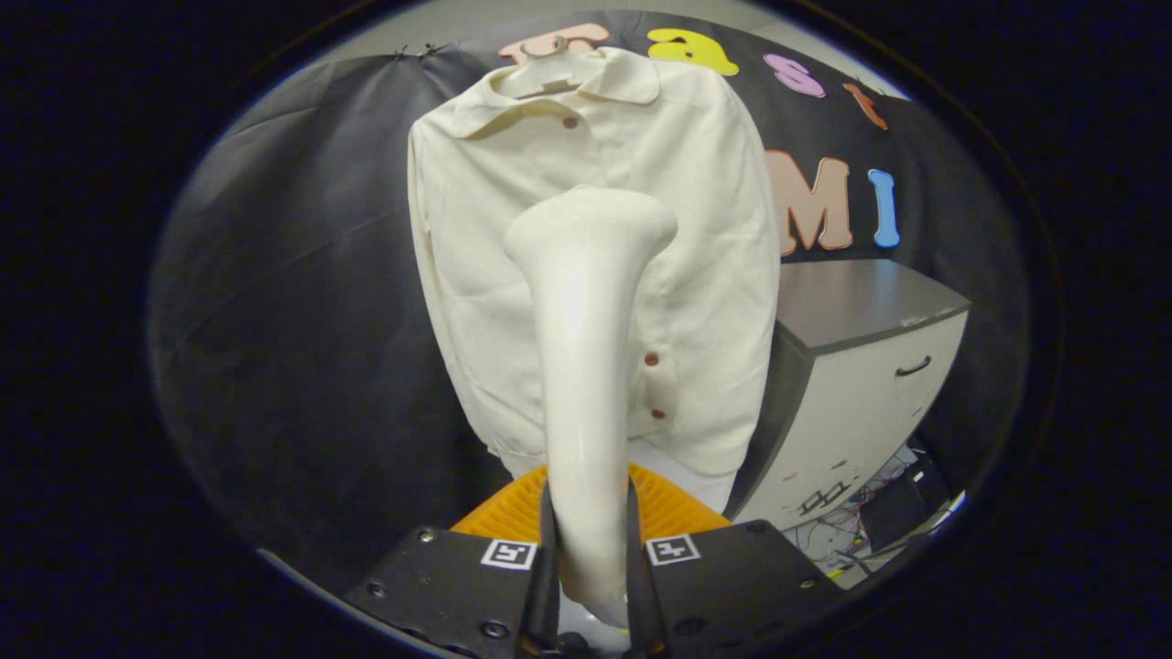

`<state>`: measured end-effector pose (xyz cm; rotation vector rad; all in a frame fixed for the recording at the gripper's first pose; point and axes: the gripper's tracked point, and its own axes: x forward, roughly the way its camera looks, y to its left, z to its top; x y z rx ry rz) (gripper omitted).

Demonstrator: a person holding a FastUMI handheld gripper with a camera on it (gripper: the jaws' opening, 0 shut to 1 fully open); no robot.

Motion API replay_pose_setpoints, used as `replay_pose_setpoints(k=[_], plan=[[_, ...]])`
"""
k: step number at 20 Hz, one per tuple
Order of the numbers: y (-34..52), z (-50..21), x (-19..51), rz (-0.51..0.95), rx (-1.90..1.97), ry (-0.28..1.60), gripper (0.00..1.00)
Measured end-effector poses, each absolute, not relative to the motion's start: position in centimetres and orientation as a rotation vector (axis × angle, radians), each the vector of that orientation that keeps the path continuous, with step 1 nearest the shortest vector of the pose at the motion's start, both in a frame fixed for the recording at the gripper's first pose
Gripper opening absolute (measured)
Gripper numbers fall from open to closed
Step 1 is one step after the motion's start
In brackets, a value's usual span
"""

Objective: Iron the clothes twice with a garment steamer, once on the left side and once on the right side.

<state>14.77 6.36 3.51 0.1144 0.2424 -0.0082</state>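
Black cloth wall [302, 302] hangs crumpled on the left, and a stroke that drifts off the garment that way would only steam the backdrop. My gripper [591, 577] is clamped narrow on the handle of the glossy cream plastic garment steamer [586, 366], a finger pressing on each side of it, and the flared head stands up ahead of me over the middle of the cream button-up jacket [641, 275] on its pale plastic hanger [549, 69]. I cannot tell whether the head touches the cloth or hovers just off it. The handle is smooth and tapered, so I judge it could twist or slide in my hold if the head drags on a fold or catches one of the dark red buttons [652, 359] beside it. An orange ribbed plastic shape [499, 517] sits low behind my fingers. To the right, the grey-topped white drawer cabinet [861, 366] stands near the jacket's edge; a right-side pass that swings wide could knock it.
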Motion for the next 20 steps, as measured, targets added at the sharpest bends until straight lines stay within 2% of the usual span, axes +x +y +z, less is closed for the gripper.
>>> replay_pose_setpoints(k=[7,10,20], plan=[[0.4,11.9,18.1,-0.09,0.134,0.087,0.29],[-0.6,13.4,19.8,-0.111,0.119,0.056,0.29],[-1.5,7.8,24.9,-0.09,0.152,0.175,0.29]])
